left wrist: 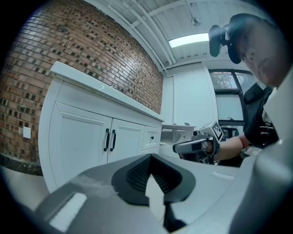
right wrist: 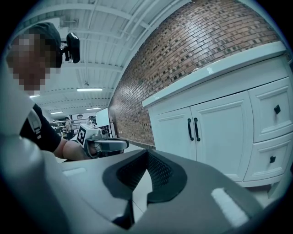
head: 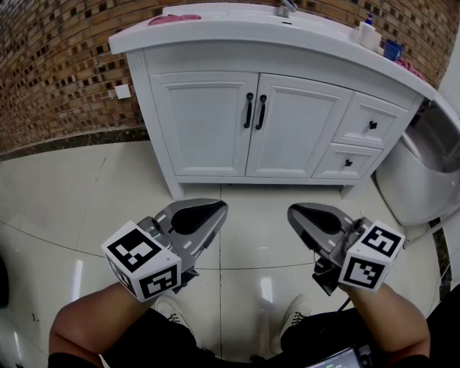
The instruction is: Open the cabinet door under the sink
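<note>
A white sink cabinet [head: 205, 122] stands ahead with its two doors closed. Their black handles [head: 248, 110] [head: 261, 111] hang side by side at the middle seam, and they also show in the left gripper view [left wrist: 110, 140] and the right gripper view [right wrist: 193, 129]. My left gripper [head: 215, 208] [left wrist: 150, 156] hovers over the floor short of the cabinet, shut and holding nothing. To its right, my right gripper [head: 296, 210] [right wrist: 147, 151] is at the same height, also shut and holding nothing. Neither gripper touches the cabinet.
Two drawers [head: 370, 122] [head: 348, 162] with black knobs sit to the right of the doors. A white toilet [head: 424, 165] stands beyond the cabinet's right end. A brick wall [head: 57, 65] runs behind. On the counter lie a pink cloth [head: 172, 19] and a soap bottle [head: 368, 32]. The person's shoes [head: 169, 309] rest on glossy tile.
</note>
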`<act>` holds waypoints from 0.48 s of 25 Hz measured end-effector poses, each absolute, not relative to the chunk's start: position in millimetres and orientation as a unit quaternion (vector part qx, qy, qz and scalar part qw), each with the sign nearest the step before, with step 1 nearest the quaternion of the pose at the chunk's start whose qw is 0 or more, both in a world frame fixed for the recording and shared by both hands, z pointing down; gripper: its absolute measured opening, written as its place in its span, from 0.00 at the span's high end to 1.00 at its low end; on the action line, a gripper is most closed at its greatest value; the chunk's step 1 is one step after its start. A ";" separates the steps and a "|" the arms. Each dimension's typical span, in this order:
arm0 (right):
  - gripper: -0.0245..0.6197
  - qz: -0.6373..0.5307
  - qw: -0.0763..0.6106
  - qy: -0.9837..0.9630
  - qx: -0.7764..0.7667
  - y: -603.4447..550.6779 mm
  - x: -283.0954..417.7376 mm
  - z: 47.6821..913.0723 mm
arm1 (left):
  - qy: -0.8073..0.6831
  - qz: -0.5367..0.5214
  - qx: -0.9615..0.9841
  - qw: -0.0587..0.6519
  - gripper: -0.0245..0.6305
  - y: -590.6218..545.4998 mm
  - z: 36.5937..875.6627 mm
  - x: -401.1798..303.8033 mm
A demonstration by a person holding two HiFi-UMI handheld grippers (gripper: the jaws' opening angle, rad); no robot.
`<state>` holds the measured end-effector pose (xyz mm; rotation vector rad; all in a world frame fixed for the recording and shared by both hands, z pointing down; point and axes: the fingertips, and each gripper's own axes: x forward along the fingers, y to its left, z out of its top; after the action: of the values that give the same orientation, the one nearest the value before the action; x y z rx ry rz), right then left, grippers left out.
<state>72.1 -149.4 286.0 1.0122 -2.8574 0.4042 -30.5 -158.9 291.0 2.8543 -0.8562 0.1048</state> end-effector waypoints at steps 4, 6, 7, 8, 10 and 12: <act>0.95 0.131 0.040 -0.933 0.332 -149.8 73.0 285.8 | -0.289 0.036 0.953 0.079 0.95 -161.3 292.4 -32.1; 0.95 0.131 0.039 -0.934 0.331 -149.5 72.2 285.5 | -0.293 0.037 0.953 0.075 0.95 -163.3 292.4 -33.7; 0.95 0.132 0.038 -0.934 0.330 -149.2 71.6 285.2 | -0.295 0.038 0.952 0.070 0.95 -164.3 292.3 -34.2; 0.95 0.133 0.038 -0.934 0.329 -148.9 71.1 284.9 | -0.297 0.041 0.952 0.066 0.95 -165.5 292.3 -34.4; 0.95 0.135 0.037 -0.935 0.327 -148.4 70.3 284.2 | -0.301 0.047 0.951 0.058 0.95 -168.0 293.4 -34.3; 0.95 0.135 0.037 -0.935 0.326 -148.4 70.6 283.7 | -0.299 0.051 0.951 0.054 0.95 -169.8 295.4 -32.6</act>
<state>70.6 -148.4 283.7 1.0014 -2.8698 0.4159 -32.6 -169.8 295.4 2.8900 -0.9095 0.1545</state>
